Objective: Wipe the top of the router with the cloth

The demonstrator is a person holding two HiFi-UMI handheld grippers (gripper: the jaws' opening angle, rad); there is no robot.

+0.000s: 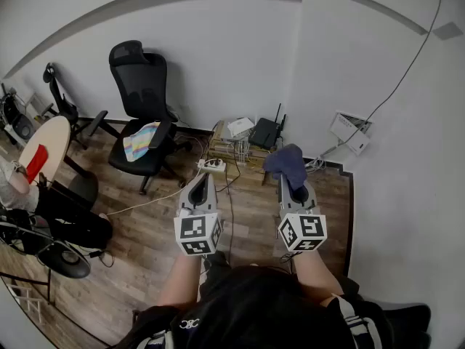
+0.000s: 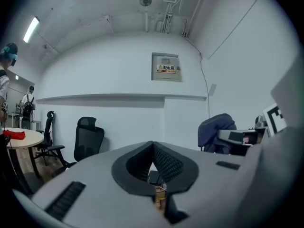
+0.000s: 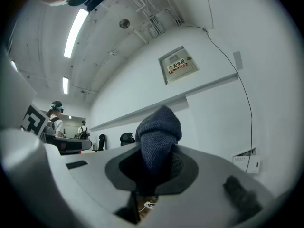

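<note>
Right gripper (image 1: 293, 184) was pinched on the cloth (image 1: 287, 162), which bunched up over its tips. Left gripper (image 1: 203, 179) was pressed together with nothing in it. The router (image 1: 264, 132), black, sat on a low stack by the wall. Both grippers were short of the router and clear of it. I judged the right one nearer, just to the router's right. The router was too small to tell its long axis. Neither gripper view showed it.

The router (image 1: 266, 132) sits in the room corner at upper centre, with the chair (image 1: 145, 115) to its left and the power strip (image 1: 211, 165) lower between them. The cloth (image 1: 287, 164), in the right claw (image 1: 293, 186), is just below the router.
</note>
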